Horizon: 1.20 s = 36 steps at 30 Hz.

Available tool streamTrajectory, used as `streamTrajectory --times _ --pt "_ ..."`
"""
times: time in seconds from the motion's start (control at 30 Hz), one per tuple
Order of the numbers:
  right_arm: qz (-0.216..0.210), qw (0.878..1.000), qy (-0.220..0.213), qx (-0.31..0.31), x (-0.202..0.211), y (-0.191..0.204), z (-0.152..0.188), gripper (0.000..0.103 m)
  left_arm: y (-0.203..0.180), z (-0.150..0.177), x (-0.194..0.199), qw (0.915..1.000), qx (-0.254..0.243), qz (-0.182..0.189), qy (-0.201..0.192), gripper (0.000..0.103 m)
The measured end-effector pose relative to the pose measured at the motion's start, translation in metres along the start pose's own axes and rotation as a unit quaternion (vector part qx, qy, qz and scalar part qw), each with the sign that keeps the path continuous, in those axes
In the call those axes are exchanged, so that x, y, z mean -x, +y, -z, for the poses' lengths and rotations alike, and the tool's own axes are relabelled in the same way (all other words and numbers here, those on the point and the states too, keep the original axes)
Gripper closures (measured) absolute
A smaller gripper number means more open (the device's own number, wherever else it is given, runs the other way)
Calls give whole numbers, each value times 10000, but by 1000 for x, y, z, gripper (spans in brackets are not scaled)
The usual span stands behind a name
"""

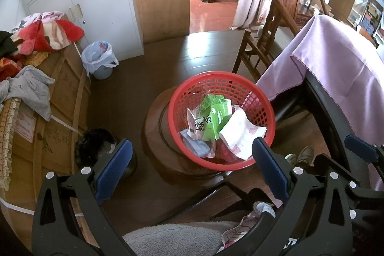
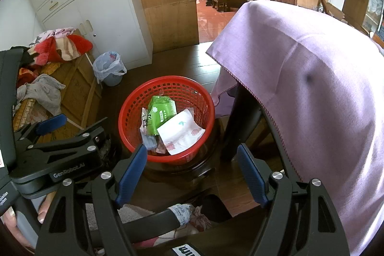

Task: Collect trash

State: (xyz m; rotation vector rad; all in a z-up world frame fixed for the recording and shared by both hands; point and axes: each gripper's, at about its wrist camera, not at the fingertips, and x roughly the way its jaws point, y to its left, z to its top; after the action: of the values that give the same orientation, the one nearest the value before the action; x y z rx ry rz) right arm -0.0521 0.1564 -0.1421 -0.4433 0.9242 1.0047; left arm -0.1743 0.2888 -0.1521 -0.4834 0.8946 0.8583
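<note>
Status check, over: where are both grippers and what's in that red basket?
Left gripper and right gripper both open, empty, above basket. Red plastic mesh basket on round wooden stool holds green packet and white floral wrapper. Nothing blocking.

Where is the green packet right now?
In both wrist views, the green packet lies inside the red basket on the round wooden stool, beside the white flowery wrapper.

Wrappers (image 1: 216, 124) lie in the basket (image 1: 264, 97) on a stool (image 1: 153, 136), left of the draped chair (image 1: 336, 68).
</note>
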Motion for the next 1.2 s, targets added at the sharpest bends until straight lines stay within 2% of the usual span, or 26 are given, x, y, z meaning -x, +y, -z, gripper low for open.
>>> streamTrajectory --times 1.2 --pt "-29 10000 -6 31 3 0 -1 27 2 2 0 10000 24 13 31 7"
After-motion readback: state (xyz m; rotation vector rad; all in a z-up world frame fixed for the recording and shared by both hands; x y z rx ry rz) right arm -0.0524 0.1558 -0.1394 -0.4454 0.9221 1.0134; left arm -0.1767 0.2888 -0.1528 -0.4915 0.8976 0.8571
